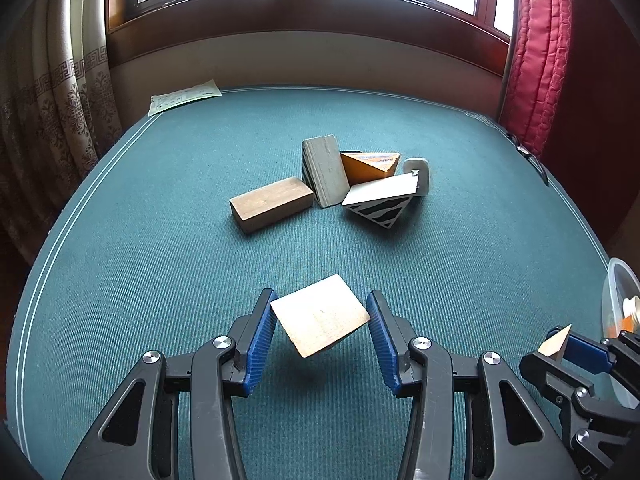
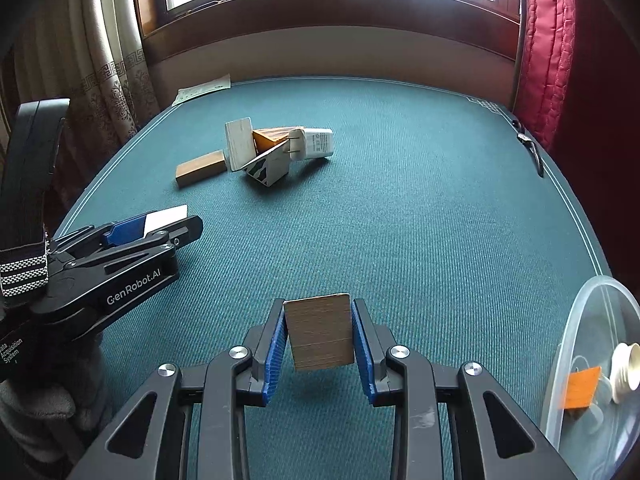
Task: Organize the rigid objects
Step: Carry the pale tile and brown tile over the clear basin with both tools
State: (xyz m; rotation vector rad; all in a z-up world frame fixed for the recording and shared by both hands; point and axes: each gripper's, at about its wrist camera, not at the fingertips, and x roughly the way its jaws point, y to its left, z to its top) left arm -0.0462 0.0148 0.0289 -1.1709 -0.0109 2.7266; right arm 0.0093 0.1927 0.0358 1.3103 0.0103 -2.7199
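My left gripper (image 1: 322,314) is shut on a pale wooden block (image 1: 320,322), gripped corner to corner between the blue pads and held above the green table (image 1: 160,240). In the right wrist view, my right gripper (image 2: 319,332) is shut on a brown wooden block (image 2: 320,336), also off the cloth. Farther back lies a pile: a wooden brick (image 1: 272,204), a grey block (image 1: 324,172) standing on end, an orange wedge (image 1: 370,166), a black-and-white striped wedge (image 1: 380,202) and a white plug charger (image 1: 418,172). The left gripper (image 2: 168,222) also shows at the right wrist view's left edge.
A clear plastic container (image 2: 580,320) at the near right holds an orange piece (image 2: 582,388) and a white item. A paper sheet (image 1: 184,96) lies at the far left corner. A small dark object (image 2: 530,148) sits by the right edge, under a red quilted cushion (image 1: 536,60).
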